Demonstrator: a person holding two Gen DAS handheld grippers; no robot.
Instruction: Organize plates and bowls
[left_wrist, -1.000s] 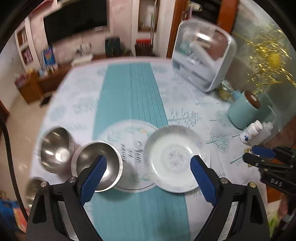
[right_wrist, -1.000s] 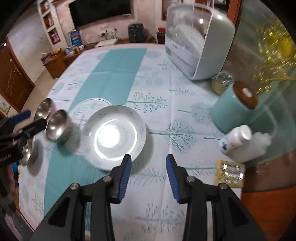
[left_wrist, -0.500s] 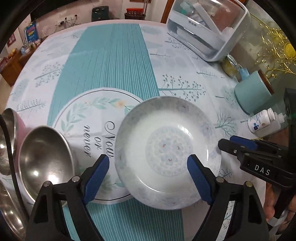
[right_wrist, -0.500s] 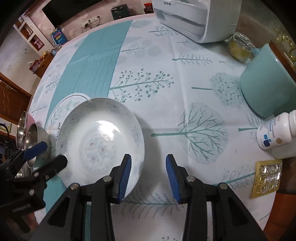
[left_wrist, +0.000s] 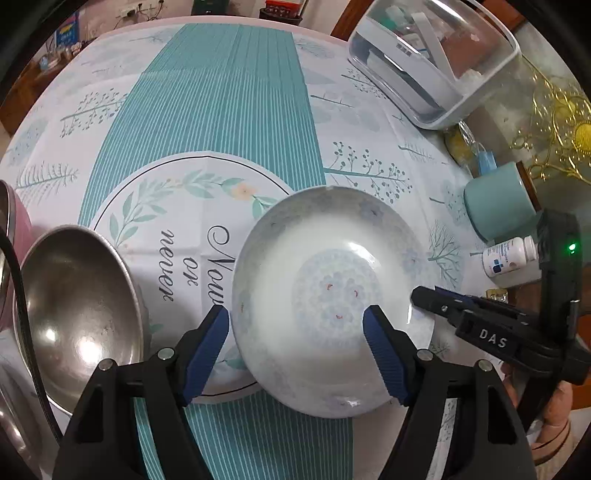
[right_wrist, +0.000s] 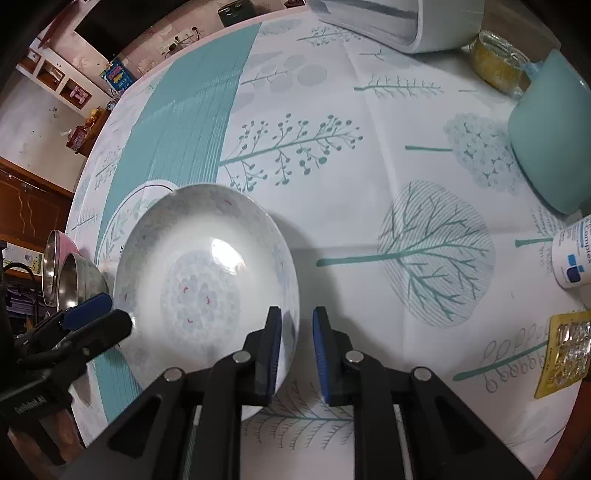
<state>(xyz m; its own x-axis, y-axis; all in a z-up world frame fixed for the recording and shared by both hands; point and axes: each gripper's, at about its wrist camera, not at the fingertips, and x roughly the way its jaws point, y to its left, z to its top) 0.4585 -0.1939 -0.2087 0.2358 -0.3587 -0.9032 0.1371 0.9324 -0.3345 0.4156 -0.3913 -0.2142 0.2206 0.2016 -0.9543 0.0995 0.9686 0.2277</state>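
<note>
A white plate with a pale blue floral centre (left_wrist: 325, 295) lies on the tablecloth, also in the right wrist view (right_wrist: 199, 280). My left gripper (left_wrist: 297, 345) is open, its fingers astride the plate's near-left rim. My right gripper (right_wrist: 295, 347) is open a little at the plate's right rim, one finger over the plate and one outside; it shows in the left wrist view (left_wrist: 443, 299). A steel bowl (left_wrist: 77, 317) sits left of the plate, with a pink-sided steel bowl (left_wrist: 9, 221) behind it.
A teal canister (right_wrist: 554, 136), a white pill bottle (right_wrist: 574, 258), a gold blister pack (right_wrist: 565, 350) and a glass jar (right_wrist: 498, 62) stand at the right. A clear lidded box (left_wrist: 432, 62) sits at the back right. The tablecloth (left_wrist: 221, 103) has a teal striped runner.
Both grippers have moved in and down to the plate. The left gripper's fingers have narrowed around its rim. The right gripper has reached the plate's right rim.
</note>
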